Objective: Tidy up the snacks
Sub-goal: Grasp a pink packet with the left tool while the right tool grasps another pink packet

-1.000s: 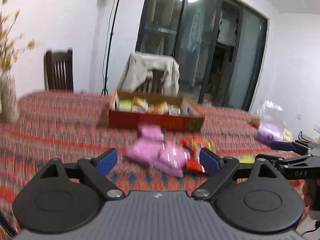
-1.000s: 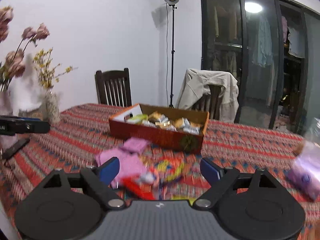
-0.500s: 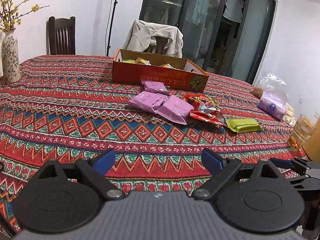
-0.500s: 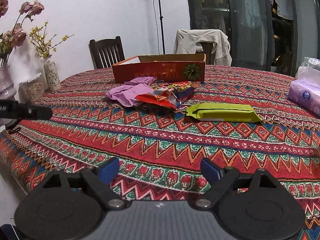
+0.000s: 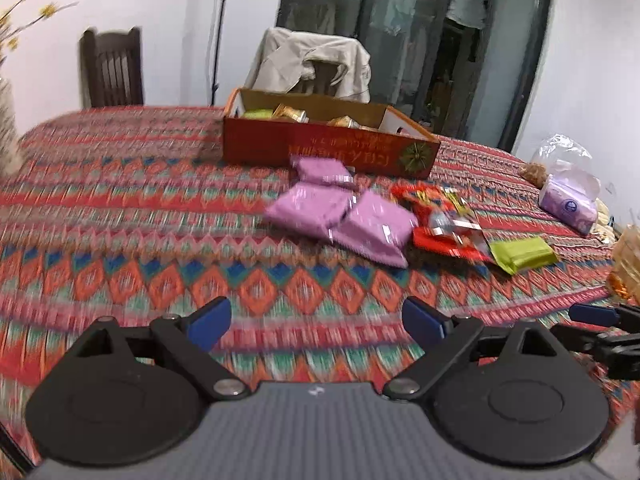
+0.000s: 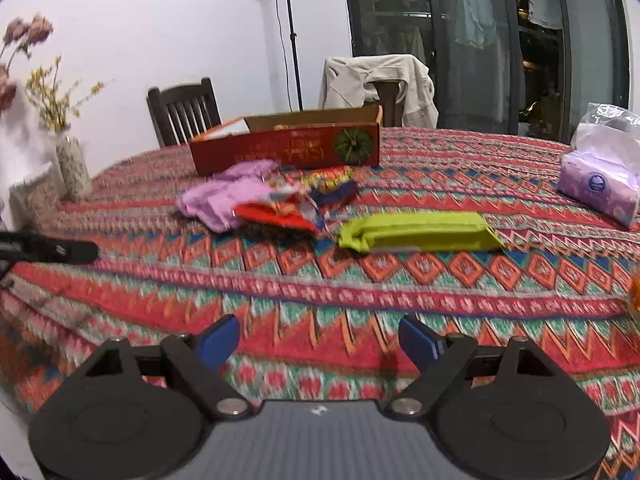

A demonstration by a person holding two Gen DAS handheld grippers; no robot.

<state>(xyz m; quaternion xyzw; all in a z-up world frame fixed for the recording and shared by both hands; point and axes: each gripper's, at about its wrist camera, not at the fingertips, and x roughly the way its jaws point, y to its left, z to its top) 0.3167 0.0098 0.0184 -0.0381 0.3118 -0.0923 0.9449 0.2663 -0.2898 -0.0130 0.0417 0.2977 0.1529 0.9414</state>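
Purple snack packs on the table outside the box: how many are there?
3. One purple pack lies just in front of the red box; a second and third lie side by side nearer the camera. More may be hidden under the pile.

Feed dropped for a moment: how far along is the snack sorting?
Done: some snacks already lie in the red box. In hand: nothing; left gripper and right gripper are both open and empty. Left: the purple packs, red wrappers and green pack lie loose on the tablecloth.
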